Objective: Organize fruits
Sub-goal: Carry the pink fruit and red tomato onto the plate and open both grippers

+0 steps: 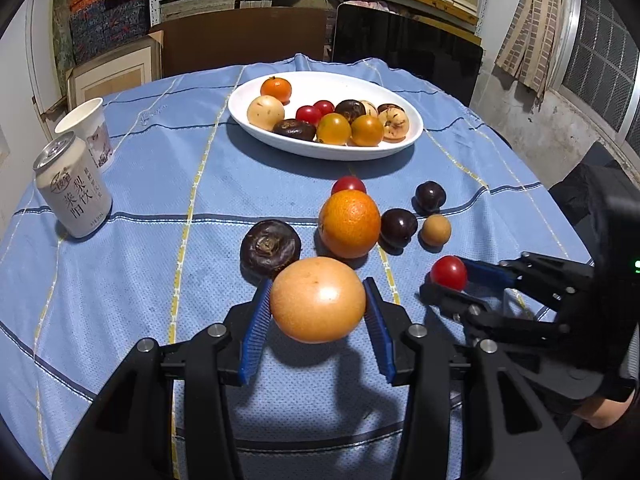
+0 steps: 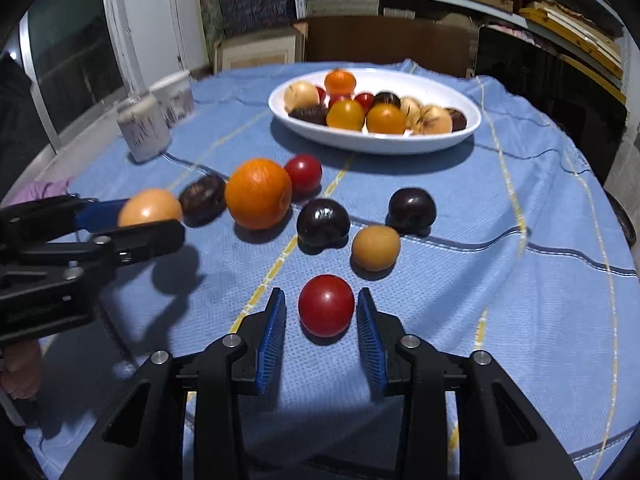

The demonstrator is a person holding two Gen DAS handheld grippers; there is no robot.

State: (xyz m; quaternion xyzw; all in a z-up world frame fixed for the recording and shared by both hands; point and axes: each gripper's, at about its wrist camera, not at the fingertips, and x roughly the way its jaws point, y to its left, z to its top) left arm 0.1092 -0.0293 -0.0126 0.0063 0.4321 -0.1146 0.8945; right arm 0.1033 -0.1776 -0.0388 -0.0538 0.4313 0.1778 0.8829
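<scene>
My left gripper [image 1: 318,290] is shut on a pale orange round fruit [image 1: 318,300], which hangs a little above the blue cloth; the same gripper [image 2: 154,216] shows at the left of the right wrist view. My right gripper [image 2: 322,298] is shut on a small red tomato [image 2: 326,306] and also appears at the right [image 1: 446,278]. Loose on the cloth lie an orange [image 1: 349,224], a second red tomato [image 1: 348,185], a dark brown flat fruit [image 1: 270,246], two dark plums [image 1: 399,227] and a small tan fruit [image 1: 437,230]. Behind them, a white oval dish [image 1: 248,92] holds several fruits.
A drink can [image 1: 72,192] and a paper cup [image 1: 90,128] stand at the table's left edge. Behind the round table [image 1: 160,160] lean a cardboard sheet [image 1: 240,40] and a dark panel [image 1: 400,52], with shelves beyond. A person's hand [image 2: 20,368] shows at the lower left.
</scene>
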